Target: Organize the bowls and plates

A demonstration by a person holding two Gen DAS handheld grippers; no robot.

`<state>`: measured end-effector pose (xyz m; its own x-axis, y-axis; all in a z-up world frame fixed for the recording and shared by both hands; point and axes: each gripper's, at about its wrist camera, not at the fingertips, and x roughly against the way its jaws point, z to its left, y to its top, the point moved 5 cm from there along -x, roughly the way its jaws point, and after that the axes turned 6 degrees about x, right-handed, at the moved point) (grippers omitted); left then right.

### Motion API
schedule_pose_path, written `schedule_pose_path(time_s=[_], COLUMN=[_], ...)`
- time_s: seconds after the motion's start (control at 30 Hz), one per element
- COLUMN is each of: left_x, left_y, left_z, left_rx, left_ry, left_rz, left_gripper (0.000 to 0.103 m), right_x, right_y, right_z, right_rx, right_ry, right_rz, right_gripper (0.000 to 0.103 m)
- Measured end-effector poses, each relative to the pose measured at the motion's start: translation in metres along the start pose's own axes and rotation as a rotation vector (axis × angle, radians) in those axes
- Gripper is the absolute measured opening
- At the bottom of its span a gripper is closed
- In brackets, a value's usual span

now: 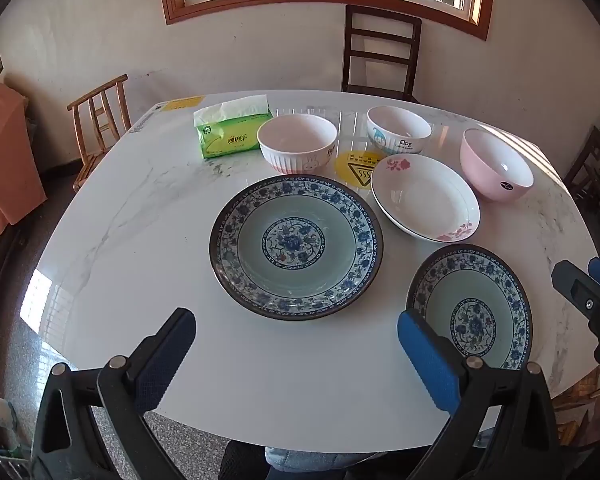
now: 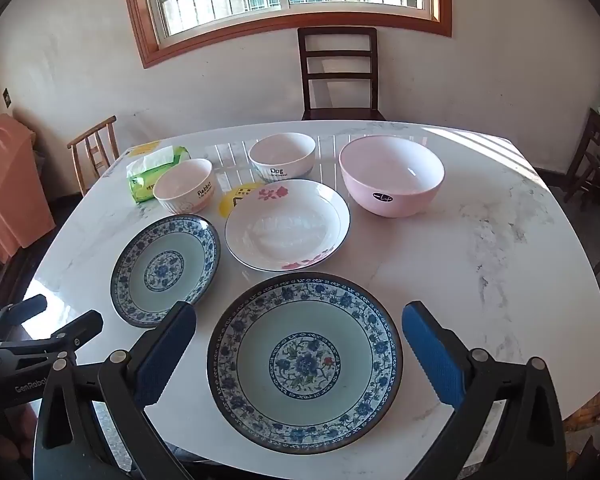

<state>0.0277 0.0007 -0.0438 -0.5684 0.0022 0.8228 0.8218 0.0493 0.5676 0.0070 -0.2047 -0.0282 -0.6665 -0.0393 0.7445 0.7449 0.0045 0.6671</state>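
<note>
Two blue-patterned plates lie on the white marble table (image 1: pixel 140 240): the left one (image 1: pixel 296 246) (image 2: pixel 166 270) and the right one (image 1: pixel 472 312) (image 2: pixel 304 360). Behind them are a white floral plate (image 1: pixel 424 196) (image 2: pixel 288 224), a ribbed "Rabbit" bowl (image 1: pixel 296 142) (image 2: pixel 184 186), a "Dog" bowl (image 1: pixel 398 128) (image 2: pixel 282 158) and a pink bowl (image 1: pixel 496 164) (image 2: pixel 392 174). My left gripper (image 1: pixel 296 318) (image 2: pixel 40 332) hangs open just short of the left blue plate. My right gripper (image 2: pixel 298 312) (image 1: pixel 588 292) hangs open above the right blue plate, holding nothing.
A green tissue pack (image 1: pixel 230 132) (image 2: pixel 156 174) lies at the back left, and a yellow round sticker (image 1: pixel 358 168) sits among the bowls. Wooden chairs (image 1: pixel 380 52) stand around the table. A pink bin (image 1: pixel 4 160) is on the left. A person's knees show below the near table edge.
</note>
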Motion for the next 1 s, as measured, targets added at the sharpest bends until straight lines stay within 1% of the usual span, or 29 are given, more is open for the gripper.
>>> schedule_pose_path(time_s=[0.03,0.1,0.17,0.27,0.3,0.33,0.37,0.77,0.97,1.0], left_x=[-0.008,-0.013,-0.008,-0.01,-0.011,-0.01,-0.011,-0.013,-0.014,-0.014], left_y=[0.003,0.005,-0.001,0.0,0.0,0.0,0.0,-0.001,-0.002,-0.001], left_z=[0.003,0.008,0.006,0.008,0.008,0.009,0.008,0.011,0.011,0.011], left_rx=[0.019,0.035,0.032,0.036,0.036,0.036,0.036,0.044,0.043,0.043], left_ry=[-0.017,-0.022,-0.014,-0.012,-0.01,-0.011,-0.011,-0.01,-0.009,-0.009], left_rz=[0.043,0.054,0.021,0.031,0.032,0.032,0.035,0.045,0.049,0.048], left_gripper=[0.103,0.103,0.103,0.103,0.103,0.103,0.103,0.103,0.103,0.103], right_x=[0.0,-0.001,-0.003,-0.006,-0.008,-0.008,-0.01,-0.01,-0.011,-0.011], right_y=[0.0,-0.001,-0.002,-0.003,-0.005,-0.005,-0.006,-0.007,-0.008,-0.008], right_z=[0.0,0.0,0.001,0.004,0.008,0.012,0.006,0.014,0.014,0.015], right_rx=[0.0,-0.001,-0.004,-0.01,0.0,0.003,0.004,0.011,0.007,0.007], right_ry=[-0.001,-0.008,-0.011,-0.014,0.021,0.021,0.039,0.055,0.065,0.065], right_rz=[0.001,0.009,0.016,0.032,0.012,0.016,0.02,0.039,0.042,0.043], right_gripper=[0.102,0.102,0.101,0.098,0.097,0.097,0.096,0.086,0.085,0.083])
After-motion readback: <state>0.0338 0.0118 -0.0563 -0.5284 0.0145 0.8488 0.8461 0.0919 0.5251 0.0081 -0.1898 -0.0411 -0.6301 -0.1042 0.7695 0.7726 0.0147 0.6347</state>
